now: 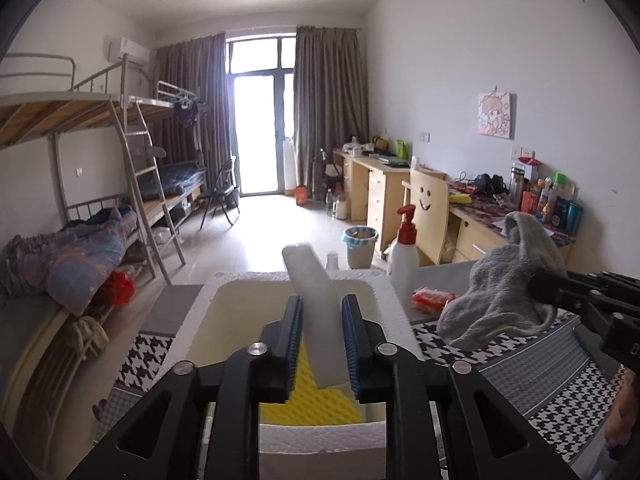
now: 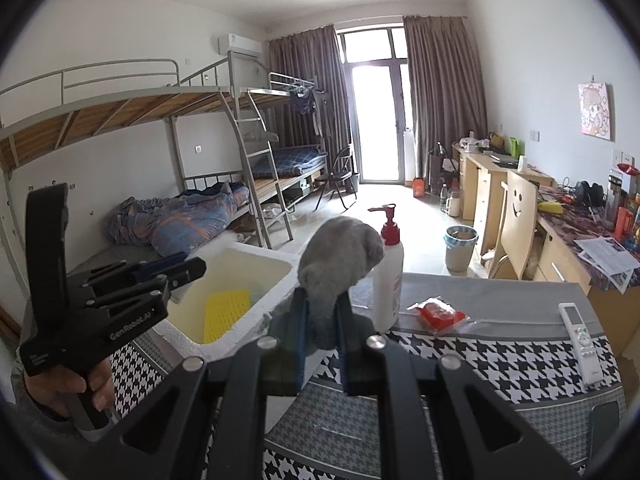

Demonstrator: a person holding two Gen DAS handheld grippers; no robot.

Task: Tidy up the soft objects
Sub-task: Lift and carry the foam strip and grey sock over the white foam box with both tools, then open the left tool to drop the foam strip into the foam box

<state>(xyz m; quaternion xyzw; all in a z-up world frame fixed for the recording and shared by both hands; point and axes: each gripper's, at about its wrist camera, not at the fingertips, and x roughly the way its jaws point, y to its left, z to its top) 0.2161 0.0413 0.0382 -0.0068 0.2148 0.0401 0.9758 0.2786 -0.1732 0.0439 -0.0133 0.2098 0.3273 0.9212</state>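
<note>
My left gripper (image 1: 321, 308) is shut on a white foam strip (image 1: 316, 300) and holds it over the white foam box (image 1: 394, 300). A yellow sponge (image 1: 316, 404) lies on the box floor; it also shows in the right wrist view (image 2: 226, 312). My right gripper (image 2: 322, 300) is shut on a grey sock (image 2: 336, 264) and holds it in the air just right of the box (image 2: 276, 300). The sock (image 1: 504, 284) hangs from that gripper in the left wrist view. The left gripper (image 2: 176, 272) reaches over the box in the right wrist view.
A white pump bottle with a red top (image 2: 390, 276) stands behind the sock. A red packet (image 2: 438, 312) and a white remote (image 2: 580, 340) lie on the houndstooth table cloth (image 2: 500, 360). A chair, desks and bunk beds stand beyond the table.
</note>
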